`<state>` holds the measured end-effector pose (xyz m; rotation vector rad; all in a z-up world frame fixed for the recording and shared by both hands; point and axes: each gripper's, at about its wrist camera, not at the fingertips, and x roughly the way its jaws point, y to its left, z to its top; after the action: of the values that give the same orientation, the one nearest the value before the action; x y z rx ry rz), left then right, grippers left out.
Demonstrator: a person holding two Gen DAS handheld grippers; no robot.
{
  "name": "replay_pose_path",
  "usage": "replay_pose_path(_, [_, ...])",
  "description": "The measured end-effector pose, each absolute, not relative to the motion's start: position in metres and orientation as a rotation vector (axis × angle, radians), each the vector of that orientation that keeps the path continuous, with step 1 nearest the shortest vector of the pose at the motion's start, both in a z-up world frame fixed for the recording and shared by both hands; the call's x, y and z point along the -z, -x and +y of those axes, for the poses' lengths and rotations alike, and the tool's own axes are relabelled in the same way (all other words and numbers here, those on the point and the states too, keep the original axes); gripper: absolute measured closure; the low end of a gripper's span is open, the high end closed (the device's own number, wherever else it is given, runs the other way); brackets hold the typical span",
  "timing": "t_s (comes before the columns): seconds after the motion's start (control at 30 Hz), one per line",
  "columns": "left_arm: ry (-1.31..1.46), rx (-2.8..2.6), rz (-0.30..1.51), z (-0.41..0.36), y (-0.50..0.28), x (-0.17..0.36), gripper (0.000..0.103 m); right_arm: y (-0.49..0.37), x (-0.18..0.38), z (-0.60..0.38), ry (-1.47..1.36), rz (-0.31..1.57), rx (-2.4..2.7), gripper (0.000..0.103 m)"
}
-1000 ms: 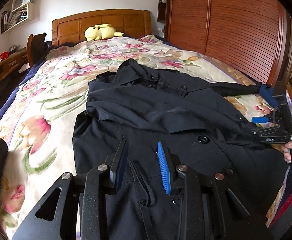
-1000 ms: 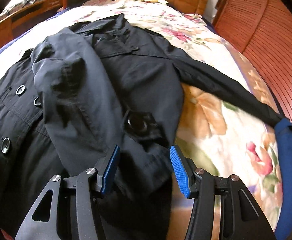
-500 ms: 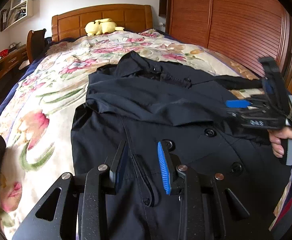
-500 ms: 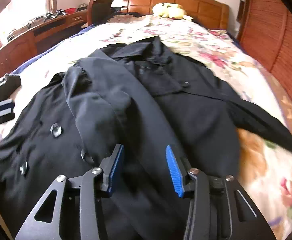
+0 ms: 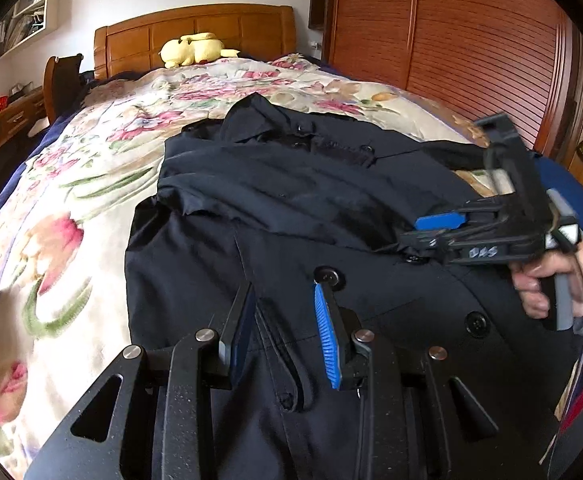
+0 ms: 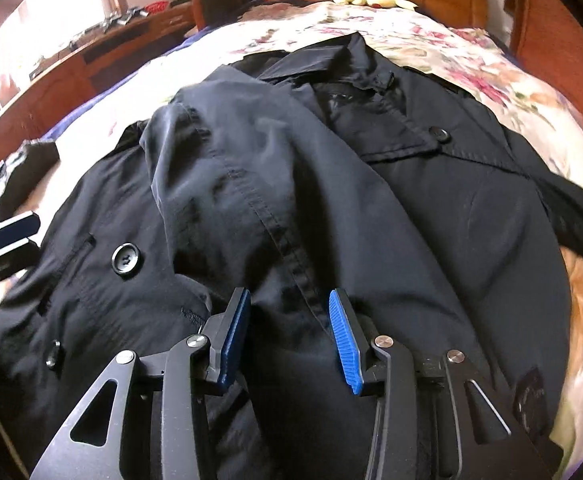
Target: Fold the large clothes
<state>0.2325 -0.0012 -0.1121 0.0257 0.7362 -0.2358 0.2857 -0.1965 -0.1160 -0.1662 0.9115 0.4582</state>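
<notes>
Coat (image 6: 331,184) is lying buttoned-side up across the bed's (image 5: 71,184) foot end; right gripper (image 6: 287,332) has swung inward over its folded-in sleeve, left gripper (image 5: 281,332) hovering, both with jaws apart and empty, second sleeve still waiting

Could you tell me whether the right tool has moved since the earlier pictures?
Yes: in the left wrist view the right tool has moved left from the bed's edge over the coat.

Dark double-breasted coat (image 5: 291,200), spread on bed, sleeve folded across

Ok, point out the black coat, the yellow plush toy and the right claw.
black coat (image 6: 451,240): right wrist view, front panel.
yellow plush toy (image 5: 193,49): left wrist view, its body.
right claw (image 6: 287,332): right wrist view, between the blue pads.
</notes>
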Motion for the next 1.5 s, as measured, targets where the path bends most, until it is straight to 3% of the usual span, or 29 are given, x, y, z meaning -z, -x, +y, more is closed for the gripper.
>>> replay_pose_path(0.23, [-0.013,0.251,0.729,0.001,-0.231,0.114,0.071,-0.266,0.077,-0.246,0.162,0.797,-0.383,0.06])
replay_pose_path(0.37, [-0.006,0.255,0.729,0.003,-0.231,0.116,0.071,-0.267,0.06,-0.294,0.162,0.753,-0.261,0.045])
replay_pose_path(0.5, [-0.01,0.254,0.725,0.002,-0.231,0.117,0.071,-0.282,0.054,-0.353,0.136,0.755,-0.088,0.038])
replay_pose_path(0.83, [-0.054,0.264,0.739,-0.006,-0.232,0.123,0.071,-0.317,0.066,-0.475,-0.033,0.81,0.174,0.035])
replay_pose_path(1.03, [-0.057,0.268,0.75,-0.007,-0.233,0.127,0.071,-0.333,0.075,-0.489,-0.167,0.786,0.167,0.034])
replay_pose_path(1.2, [-0.051,0.271,0.76,-0.007,-0.235,0.129,0.071,-0.34,0.076,-0.498,-0.228,0.76,0.179,0.017])
replay_pose_path(1.5, [-0.048,0.273,0.758,-0.007,-0.234,0.129,0.071,-0.37,0.09,-0.523,-0.381,0.799,0.328,0.015])
